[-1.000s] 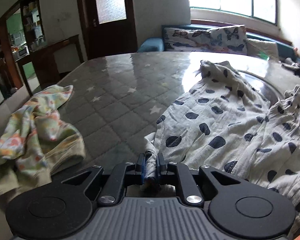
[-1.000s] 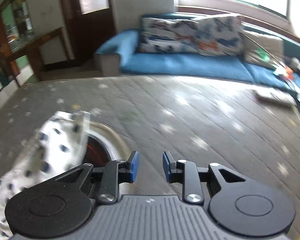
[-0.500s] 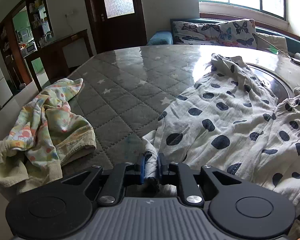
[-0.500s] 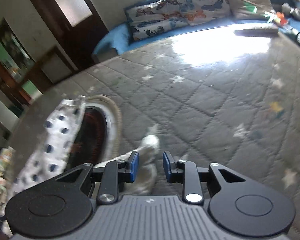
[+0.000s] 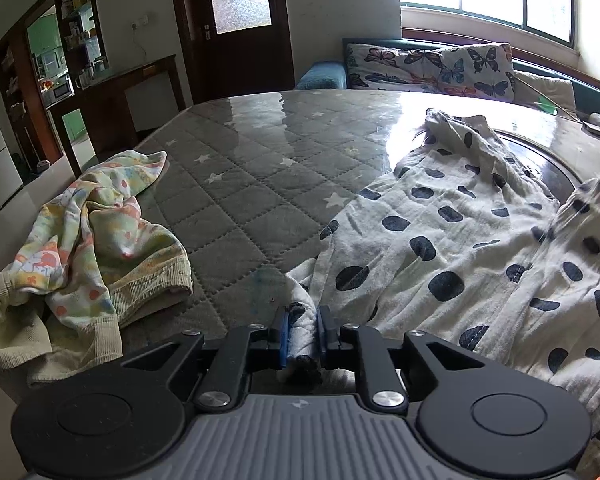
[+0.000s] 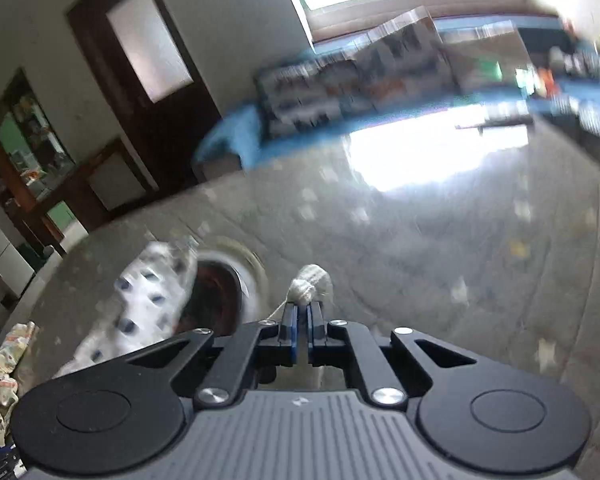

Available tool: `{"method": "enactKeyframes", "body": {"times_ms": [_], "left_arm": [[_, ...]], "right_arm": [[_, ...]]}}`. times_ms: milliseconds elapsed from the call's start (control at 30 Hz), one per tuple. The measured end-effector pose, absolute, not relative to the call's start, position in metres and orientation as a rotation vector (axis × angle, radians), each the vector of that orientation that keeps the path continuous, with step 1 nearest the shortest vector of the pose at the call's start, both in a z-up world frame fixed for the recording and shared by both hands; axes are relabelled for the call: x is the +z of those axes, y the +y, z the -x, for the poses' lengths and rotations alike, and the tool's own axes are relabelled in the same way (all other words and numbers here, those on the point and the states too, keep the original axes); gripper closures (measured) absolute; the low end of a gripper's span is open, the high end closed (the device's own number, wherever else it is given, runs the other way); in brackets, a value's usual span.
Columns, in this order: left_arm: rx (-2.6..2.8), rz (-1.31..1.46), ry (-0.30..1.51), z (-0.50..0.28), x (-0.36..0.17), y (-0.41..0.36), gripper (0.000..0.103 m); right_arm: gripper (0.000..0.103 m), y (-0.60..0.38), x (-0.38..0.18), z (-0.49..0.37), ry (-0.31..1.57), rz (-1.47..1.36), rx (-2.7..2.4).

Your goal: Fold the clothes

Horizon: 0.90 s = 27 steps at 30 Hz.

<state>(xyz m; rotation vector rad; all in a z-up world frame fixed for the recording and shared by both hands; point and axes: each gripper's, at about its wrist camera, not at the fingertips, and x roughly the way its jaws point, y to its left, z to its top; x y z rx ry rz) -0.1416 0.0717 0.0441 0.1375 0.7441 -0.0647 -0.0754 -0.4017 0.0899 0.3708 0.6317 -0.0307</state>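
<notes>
A white garment with dark polka dots (image 5: 452, 240) lies spread over the right half of the grey quilted table (image 5: 252, 184). My left gripper (image 5: 302, 326) is shut on a bunched corner of it at the table's near edge. In the right wrist view my right gripper (image 6: 302, 316) is shut on another white corner of the garment (image 6: 312, 280), lifted above the table. The rest of the polka-dot garment (image 6: 140, 304) trails down to the left, blurred.
A crumpled pastel floral garment (image 5: 88, 240) lies at the table's left near corner. A round dark inset (image 5: 556, 168) shows in the table under the dotted cloth. A blue sofa with butterfly cushions (image 5: 428, 64) stands beyond the far edge.
My right gripper has closed on a white corner of the garment and lifted it, tilting as it moved. My left gripper has kept its hold and shifted slightly.
</notes>
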Motion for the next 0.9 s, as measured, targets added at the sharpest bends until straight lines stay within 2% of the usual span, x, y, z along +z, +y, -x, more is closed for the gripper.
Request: {"method": "enactKeyframes", "body": {"times_ms": [67, 100, 167, 267, 400, 667, 833, 867, 900], "left_arm": [[-0.064, -0.136, 0.743, 0.142, 0.044, 0.072, 0.086], [-0.065, -0.134, 0.743, 0.142, 0.044, 0.073, 0.086], [-0.066, -0.132, 0.742, 0.142, 0.044, 0.073, 0.086], [-0.071, -0.125, 0.741, 0.142, 0.043, 0.075, 0.086], [-0.076, -0.131, 0.738, 0.141, 0.043, 0.075, 0.086], [-0.070, -0.155, 0.746, 0.139, 0.044, 0.071, 0.084], [-0.066, -0.166, 0.755, 0.136, 0.044, 0.069, 0.084], [-0.065, -0.168, 0.756, 0.136, 0.044, 0.068, 0.084], [-0.065, -0.170, 0.757, 0.135, 0.044, 0.068, 0.084]], "right_arm": [[0.090, -0.377, 0.104, 0.070, 0.595, -0.330, 0.020], [0.080, -0.368, 0.106, 0.065, 0.596, -0.327, 0.062], [0.073, -0.351, 0.108, 0.057, 0.600, -0.335, 0.145], [0.073, -0.344, 0.109, 0.050, 0.606, -0.388, 0.229], [0.073, -0.358, 0.099, 0.052, 0.647, -0.295, 0.108], [0.073, -0.392, 0.044, 0.044, 0.815, -0.315, -0.029], [0.073, -0.383, 0.025, 0.041, 0.850, -0.286, -0.010], [0.077, -0.381, 0.024, 0.040, 0.849, -0.275, -0.006], [0.088, -0.381, 0.023, 0.040, 0.852, -0.263, -0.004]]}}
